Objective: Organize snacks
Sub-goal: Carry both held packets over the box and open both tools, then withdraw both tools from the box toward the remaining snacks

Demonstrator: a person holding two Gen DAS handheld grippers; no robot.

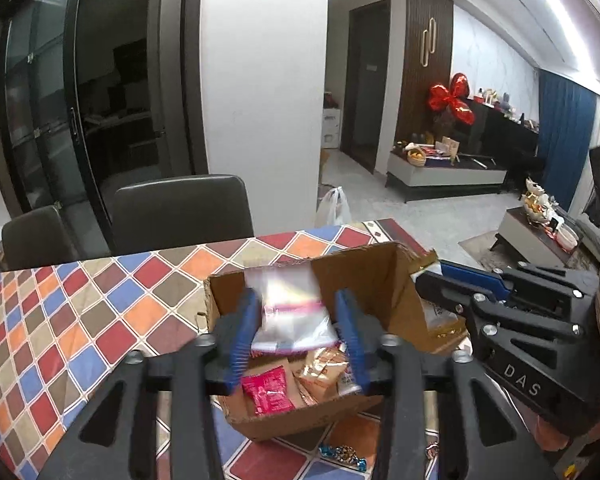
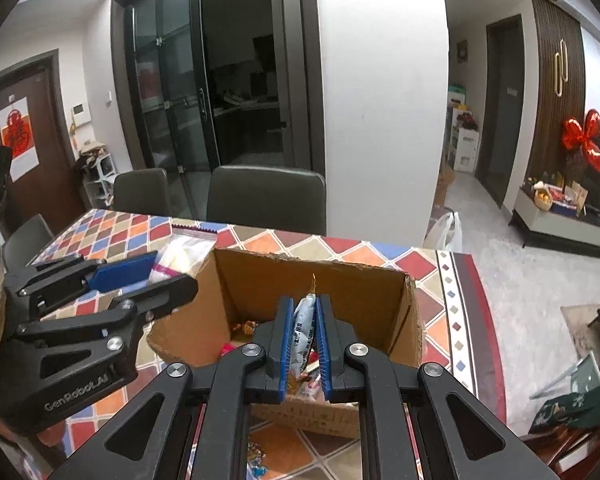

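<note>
An open cardboard box (image 1: pixel 364 280) stands on the chequered tablecloth; it also shows in the right wrist view (image 2: pixel 260 280). Inside lie a pink packet (image 1: pixel 268 394) and tan snack packets (image 1: pixel 324 372). My left gripper (image 1: pixel 300 308) holds a clear zip bag (image 1: pixel 288 312) between its blue pads over the box; the jaws stand wide around it. My right gripper (image 2: pixel 305 312) is shut on a small white-and-blue snack packet (image 2: pixel 305 320) above the box interior. The right gripper also shows in the left wrist view (image 1: pixel 432 276), beside the box's right wall.
A wrapped candy (image 1: pixel 342 454) lies on the tablecloth (image 1: pixel 100 320) in front of the box. Two dark chairs (image 2: pixel 266 196) stand at the table's far side. The table's right edge (image 2: pixel 472 320) drops to the floor. A white plastic bag (image 1: pixel 332 208) stands on the floor.
</note>
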